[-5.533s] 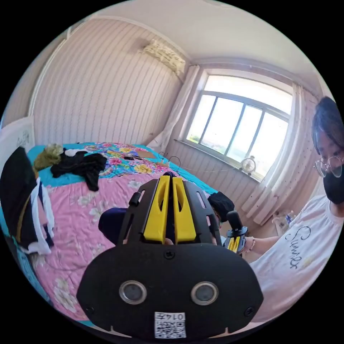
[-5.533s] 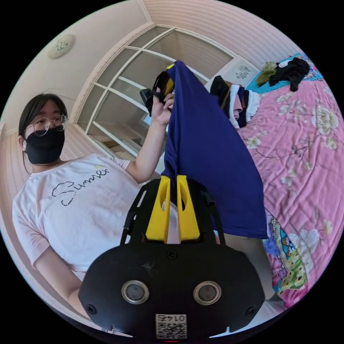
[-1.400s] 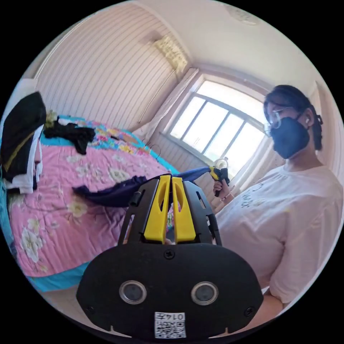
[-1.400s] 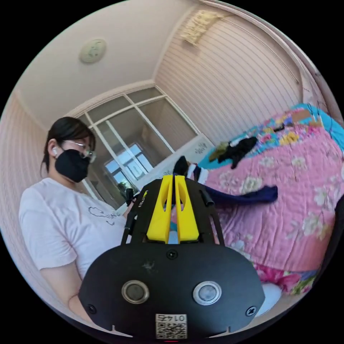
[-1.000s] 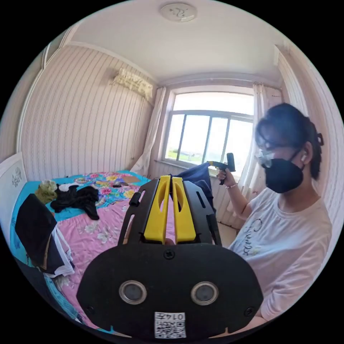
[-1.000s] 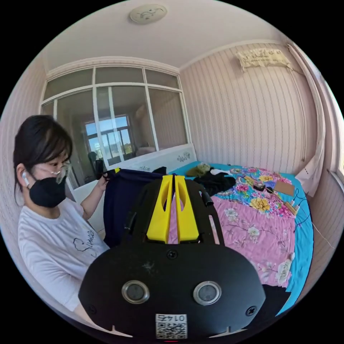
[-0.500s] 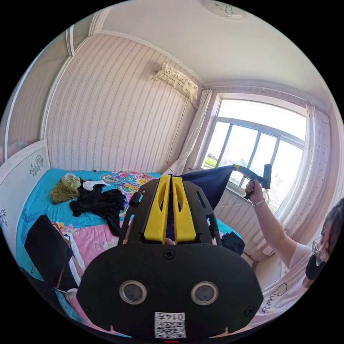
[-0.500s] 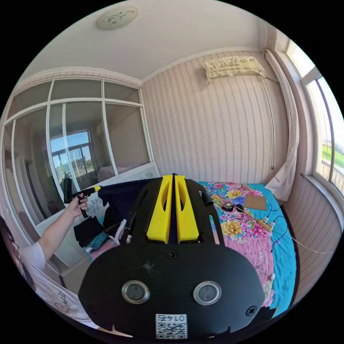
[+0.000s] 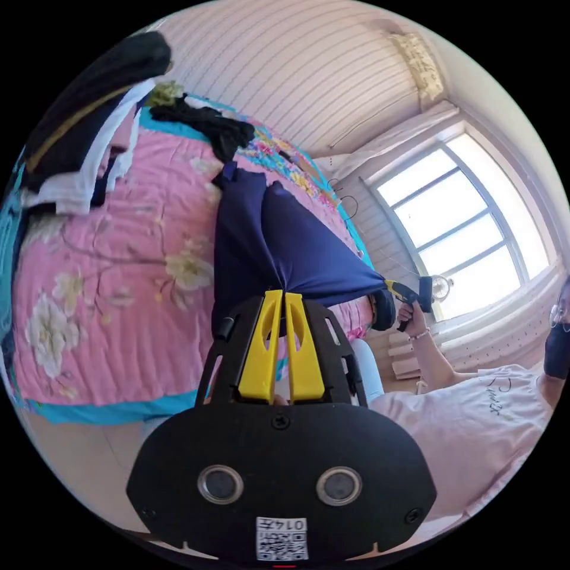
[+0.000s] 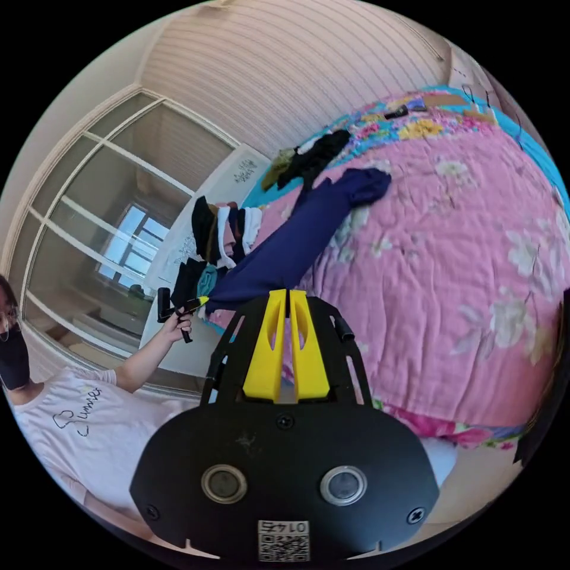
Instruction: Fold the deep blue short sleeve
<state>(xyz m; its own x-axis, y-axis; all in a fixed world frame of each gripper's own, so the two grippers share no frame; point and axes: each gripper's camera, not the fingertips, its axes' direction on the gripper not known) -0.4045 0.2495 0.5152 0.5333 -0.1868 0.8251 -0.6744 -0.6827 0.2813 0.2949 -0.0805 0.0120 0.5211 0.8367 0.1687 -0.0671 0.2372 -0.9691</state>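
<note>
Both your left gripper (image 9: 284, 295) and right gripper (image 10: 288, 293) pinch the shirt (image 9: 267, 249); lowering unevenly over the bed (image 10: 475, 249) could bunch it.

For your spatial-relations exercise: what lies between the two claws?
The deep blue shirt spans from left claw to right claw, seen in the left gripper view.

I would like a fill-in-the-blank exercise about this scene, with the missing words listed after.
1. Each claw, left and right, is shut on an edge of the deep blue ____.
2. The shirt stretches out over a ____ floral quilt.
3. Beyond its far end lies a ____ garment.
4. The person wears a ____ T-shirt.

Missing words: shirt; pink; black; white
</note>
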